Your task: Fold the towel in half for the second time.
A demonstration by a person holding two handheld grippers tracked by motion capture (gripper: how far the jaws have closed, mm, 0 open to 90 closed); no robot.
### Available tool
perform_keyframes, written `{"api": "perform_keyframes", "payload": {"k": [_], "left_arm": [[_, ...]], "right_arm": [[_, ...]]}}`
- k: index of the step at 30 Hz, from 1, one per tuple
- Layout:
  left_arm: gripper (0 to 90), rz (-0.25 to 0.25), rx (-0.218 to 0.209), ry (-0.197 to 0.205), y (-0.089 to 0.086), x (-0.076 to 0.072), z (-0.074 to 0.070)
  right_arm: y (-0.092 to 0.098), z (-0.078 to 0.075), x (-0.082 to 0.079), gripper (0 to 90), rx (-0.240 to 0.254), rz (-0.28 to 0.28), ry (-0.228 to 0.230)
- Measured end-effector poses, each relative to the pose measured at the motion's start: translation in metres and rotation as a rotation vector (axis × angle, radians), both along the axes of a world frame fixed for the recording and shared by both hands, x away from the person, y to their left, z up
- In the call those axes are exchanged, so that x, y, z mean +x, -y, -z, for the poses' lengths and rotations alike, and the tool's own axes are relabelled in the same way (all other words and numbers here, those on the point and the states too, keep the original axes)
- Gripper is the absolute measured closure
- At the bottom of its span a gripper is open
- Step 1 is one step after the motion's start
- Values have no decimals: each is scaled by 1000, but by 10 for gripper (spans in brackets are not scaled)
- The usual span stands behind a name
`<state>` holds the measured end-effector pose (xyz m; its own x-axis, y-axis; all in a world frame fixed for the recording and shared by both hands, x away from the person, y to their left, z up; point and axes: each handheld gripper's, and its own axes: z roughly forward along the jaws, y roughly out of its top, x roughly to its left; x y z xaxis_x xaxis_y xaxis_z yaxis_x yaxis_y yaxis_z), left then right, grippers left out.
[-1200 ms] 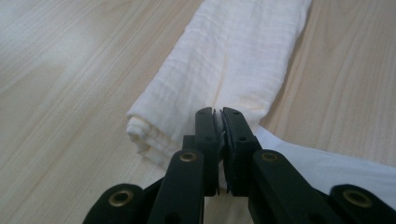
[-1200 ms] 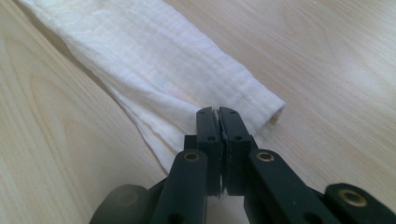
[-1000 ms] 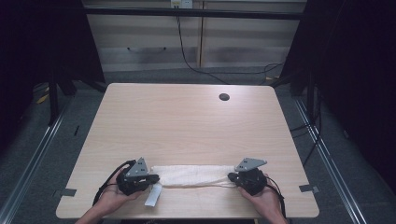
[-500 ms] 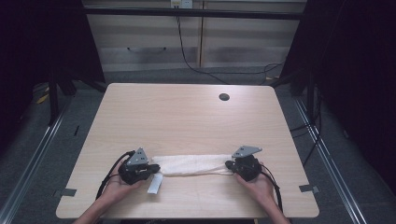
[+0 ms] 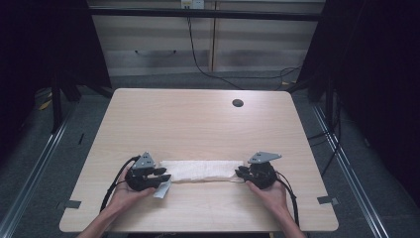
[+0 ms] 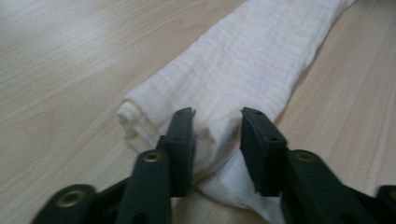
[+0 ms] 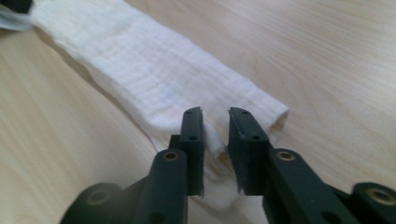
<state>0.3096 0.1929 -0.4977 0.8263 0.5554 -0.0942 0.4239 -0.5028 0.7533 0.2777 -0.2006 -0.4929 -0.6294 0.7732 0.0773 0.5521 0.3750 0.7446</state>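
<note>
A white cloth (image 5: 203, 170), folded into a long narrow strip, lies flat across the near part of the wooden table (image 5: 198, 124). My left gripper (image 5: 163, 175) is at its left end and my right gripper (image 5: 240, 172) at its right end. In the left gripper view the jaws (image 6: 217, 114) stand apart around a loose bunch of the cloth (image 6: 243, 60). The right gripper (image 7: 215, 114) has a narrower gap, with a small nub of cloth (image 7: 154, 70) between the pads. Both pairs of jaws have just been opening, and the cloth end lies slack between each.
A dark round hole (image 5: 237, 103) sits near the table's far edge. Grey tape tabs mark the front corners (image 5: 73, 204) (image 5: 328, 200). Cables trail from both grippers toward the front edge. Cabinets and dark frame posts stand beyond the table.
Both hands slid the cloth strip a little farther from the front edge. Both pairs of jaws, shut on the cloth ends before, now stand parted.
</note>
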Motion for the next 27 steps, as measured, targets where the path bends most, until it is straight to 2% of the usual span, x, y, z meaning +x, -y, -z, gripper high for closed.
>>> {"api": "perform_keyframes", "payload": {"k": [3,6,7,9,10,12,13,16,17,20,24,26,27], "left_arm": [[529,-6,-36,2,-6,0,-8],[427,-32,-83,14,-15,0,-17],[379,-39,-88,20,-18,0,-19],[363,-57,-85,33,-24,-3,-23],[340,-68,-91,38,-28,-4,-25],[338,-89,-100,62,-35,-10,-30],[322,-103,-118,62,-42,-16,-34],[298,-118,-117,64,-48,-23,-36],[288,-123,-114,59,-50,-25,-36],[237,-148,-113,0,-55,-26,-34],[173,-181,-123,-11,-66,-32,-30],[154,-227,-150,-6,-73,-33,-26],[158,-238,-152,-18,-75,-31,-24]], "right_arm": [[3,-8,-4,684,85,-17,3],[8,-16,-10,617,148,-24,18],[12,-21,-14,553,170,-2,27],[15,-23,-16,537,170,5,35],[20,-26,-20,496,175,32,63],[23,-27,-22,470,176,39,73],[28,-30,-26,422,189,55,92],[35,-34,-33,394,207,68,115],[38,-36,-36,380,210,76,124],[51,-36,-46,335,224,114,130],[61,-31,-52,298,216,145,123],[72,-25,-57,282,212,181,119],[76,-24,-58,269,214,193,116]]}}
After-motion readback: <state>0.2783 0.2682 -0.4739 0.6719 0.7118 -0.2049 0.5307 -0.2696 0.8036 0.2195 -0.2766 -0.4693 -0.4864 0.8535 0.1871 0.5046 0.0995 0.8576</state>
